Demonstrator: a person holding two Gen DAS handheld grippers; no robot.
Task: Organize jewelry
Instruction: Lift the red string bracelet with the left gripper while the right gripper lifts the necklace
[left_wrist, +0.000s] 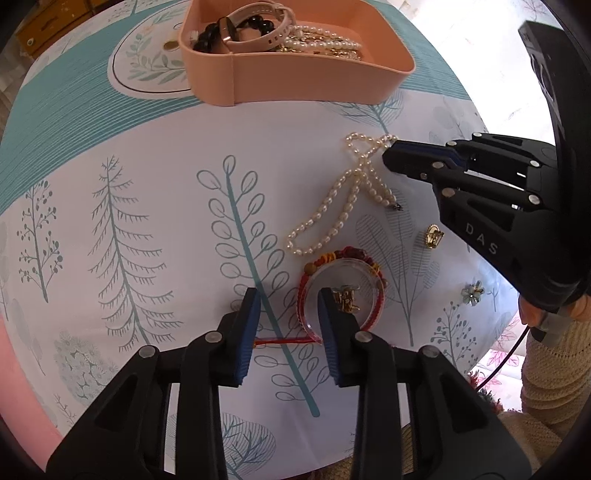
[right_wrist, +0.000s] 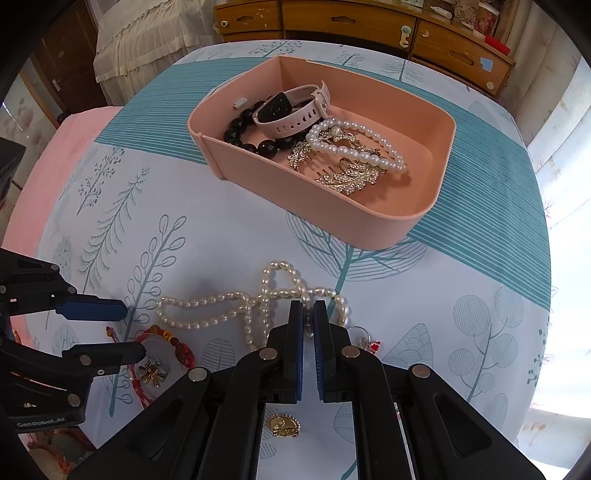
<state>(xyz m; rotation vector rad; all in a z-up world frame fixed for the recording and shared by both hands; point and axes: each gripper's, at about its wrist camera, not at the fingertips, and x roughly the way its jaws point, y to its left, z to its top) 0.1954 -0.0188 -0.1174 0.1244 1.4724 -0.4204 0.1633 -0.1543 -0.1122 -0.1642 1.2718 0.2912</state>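
Partly done: the tray (right_wrist: 369, 221) holds several pieces. The right hand-held gripper (right_wrist: 307, 310) pinches the pearl strand (right_wrist: 207, 299); the left hand-held gripper (left_wrist: 288, 314) stands open at the red bracelet (left_wrist: 343, 258); brooches remain on the surface (right_wrist: 221, 229).

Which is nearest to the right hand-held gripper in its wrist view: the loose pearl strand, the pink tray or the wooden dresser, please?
1. Loose pearl strand, at the right hand-held gripper tips.
2. Pink tray, mid-table beyond.
3. Wooden dresser, behind the table.
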